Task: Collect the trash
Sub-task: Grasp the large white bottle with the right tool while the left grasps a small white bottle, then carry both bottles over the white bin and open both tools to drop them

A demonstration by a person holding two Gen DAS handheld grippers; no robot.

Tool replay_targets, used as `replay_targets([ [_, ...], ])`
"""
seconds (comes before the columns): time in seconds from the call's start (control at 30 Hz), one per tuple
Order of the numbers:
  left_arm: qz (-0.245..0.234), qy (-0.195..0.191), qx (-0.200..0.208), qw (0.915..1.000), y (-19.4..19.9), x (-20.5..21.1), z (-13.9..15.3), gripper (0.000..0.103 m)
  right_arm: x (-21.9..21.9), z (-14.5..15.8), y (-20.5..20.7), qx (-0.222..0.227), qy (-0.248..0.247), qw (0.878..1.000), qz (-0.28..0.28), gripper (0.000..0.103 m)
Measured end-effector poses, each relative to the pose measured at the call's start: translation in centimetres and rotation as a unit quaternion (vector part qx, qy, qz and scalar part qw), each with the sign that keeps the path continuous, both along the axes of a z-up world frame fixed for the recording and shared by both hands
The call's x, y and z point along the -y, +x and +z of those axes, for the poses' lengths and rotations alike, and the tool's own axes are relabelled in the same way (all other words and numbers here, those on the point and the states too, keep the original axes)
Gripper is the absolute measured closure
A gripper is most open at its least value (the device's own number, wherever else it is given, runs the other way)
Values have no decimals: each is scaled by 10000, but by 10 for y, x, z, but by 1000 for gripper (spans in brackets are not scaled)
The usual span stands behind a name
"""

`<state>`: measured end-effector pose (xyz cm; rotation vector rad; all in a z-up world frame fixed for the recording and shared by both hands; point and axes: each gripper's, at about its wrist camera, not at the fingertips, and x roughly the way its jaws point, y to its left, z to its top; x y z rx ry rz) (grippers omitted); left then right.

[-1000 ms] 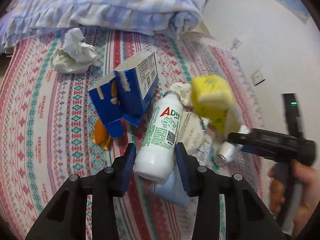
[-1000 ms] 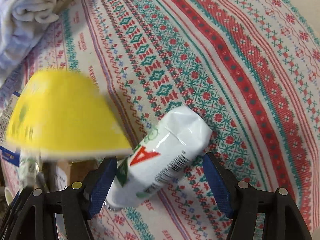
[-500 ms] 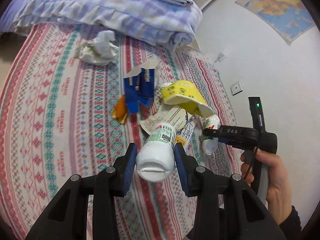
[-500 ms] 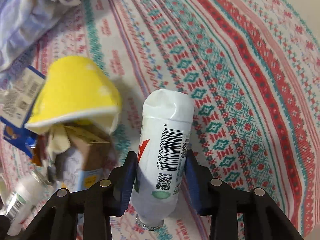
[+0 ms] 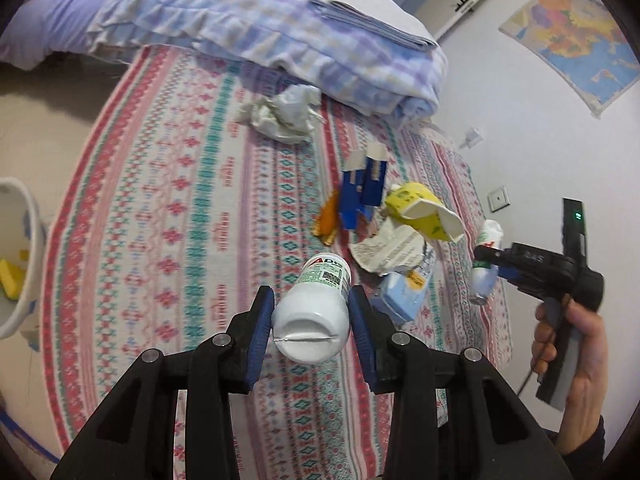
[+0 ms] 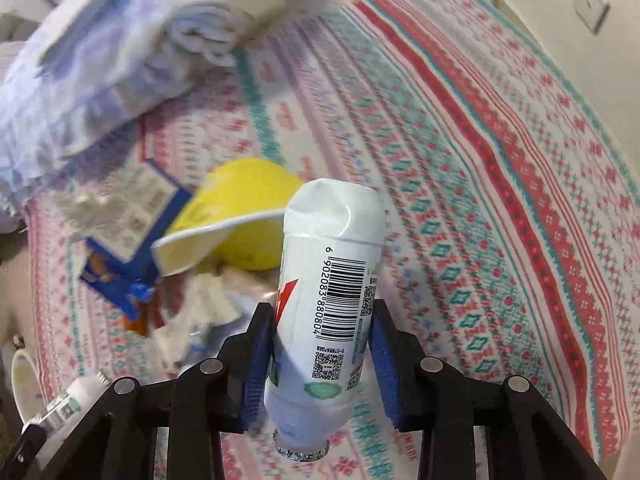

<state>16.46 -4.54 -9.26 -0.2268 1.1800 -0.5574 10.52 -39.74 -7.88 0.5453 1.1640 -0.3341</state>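
Observation:
My left gripper (image 5: 312,316) is shut on a white plastic bottle (image 5: 316,312) with a green label, held bottom-first above the patterned bedspread (image 5: 168,216). My right gripper (image 6: 320,344) is shut on a second white bottle (image 6: 328,288) with a barcode, neck pointing down; the left wrist view shows it as the right gripper (image 5: 490,266) at the right, held by a hand (image 5: 576,356). On the bed lie a yellow paper bowl (image 5: 424,212), a torn blue carton (image 5: 362,192), an orange wrapper (image 5: 326,224), printed paper (image 5: 384,248), a light blue pack (image 5: 398,294) and crumpled white tissue (image 5: 284,114).
A white bin (image 5: 20,264) with yellow trash inside stands on the floor at the left of the bed. A folded checked quilt (image 5: 280,28) lies at the bed's far end. The wall (image 5: 520,112) with a socket and a map borders the right side.
Both grippers have lifted and pulled back with their bottles. The right gripper shut on its bottle after standing open around it. The yellow bowl has settled on the trash pile.

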Motion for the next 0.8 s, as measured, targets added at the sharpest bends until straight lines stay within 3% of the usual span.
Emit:
replay_targets([
  [0.27, 248, 112, 144, 9995, -3, -25, 12, 63, -72, 29, 0, 568, 45, 9943, 904, 62],
  [0.57, 600, 288, 235, 9975, -2, -69, 20, 63, -185, 24, 20, 795, 135, 9738, 2127, 62],
  [0.8, 931, 431, 327, 9942, 2, -116, 19, 63, -240, 21, 32, 922, 58, 9594, 2666, 62],
])
